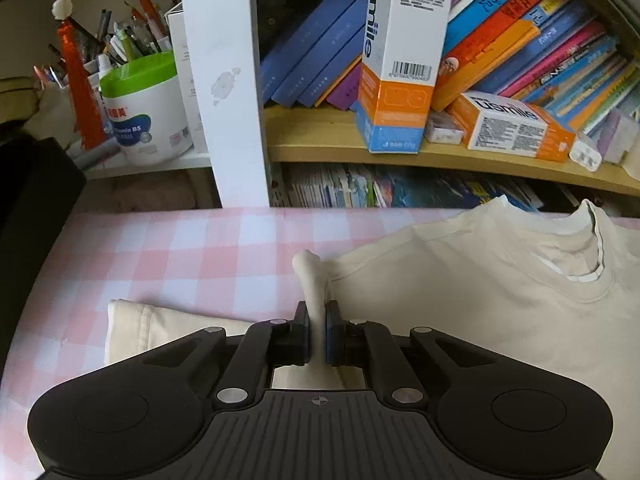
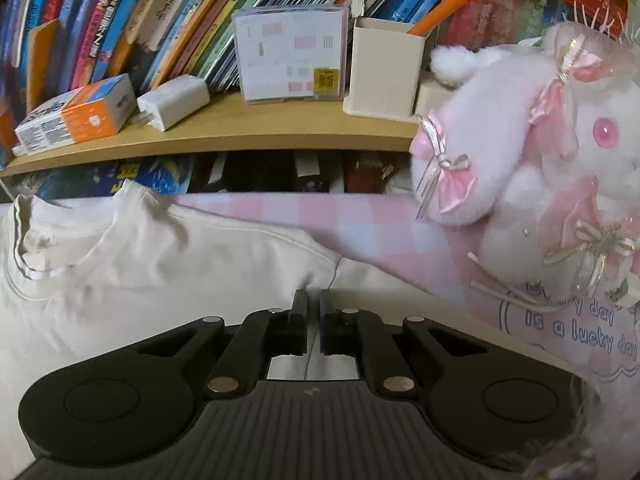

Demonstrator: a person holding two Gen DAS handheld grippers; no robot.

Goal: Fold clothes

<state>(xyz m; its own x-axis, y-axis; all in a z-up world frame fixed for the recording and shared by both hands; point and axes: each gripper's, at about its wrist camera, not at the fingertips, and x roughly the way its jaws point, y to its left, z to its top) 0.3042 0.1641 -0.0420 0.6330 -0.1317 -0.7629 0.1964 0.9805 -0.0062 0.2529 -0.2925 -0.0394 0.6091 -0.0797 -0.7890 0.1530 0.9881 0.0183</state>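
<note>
A cream T-shirt (image 1: 460,320) lies flat on a bench w/ a pink-and-white check cloth (image 1: 192,256), its neck end toward the bookshelf (image 1: 320,140) at the back. The left tongs (image 1: 317,312) are clamped on a pinch of the shirt near the shoulder seam, and a little fold of cloth sticks up between the 2 tips. One short sleeve (image 1: 136,328) lies spread out on the check cloth just left of the left tongs. In the right wrist view the same T-shirt (image 2: 140,280) fills the left side, collar (image 2: 44,264) up near the far edge. The right tongs (image 2: 313,310) sit low on the shirt by the other shoulder seam, tips nearly together w/ only a thin gap; a thin line of cloth or thread shows in the gap, but I can't tell if they really grip it. A fluffy white-and-pink plush bunny (image 2: 540,168) sits on the bench to the right, near the right tongs but not touching. On the shelf are leaning books (image 1: 540,40), a tall toothpaste box (image 1: 400,60) standing up, and another box (image 1: 512,128) lying flat beside it. A white tub w/ a green lid rim (image 1: 144,112) holds pens at far left, and a red tassel (image 1: 80,88) hangs in front of it.
</note>
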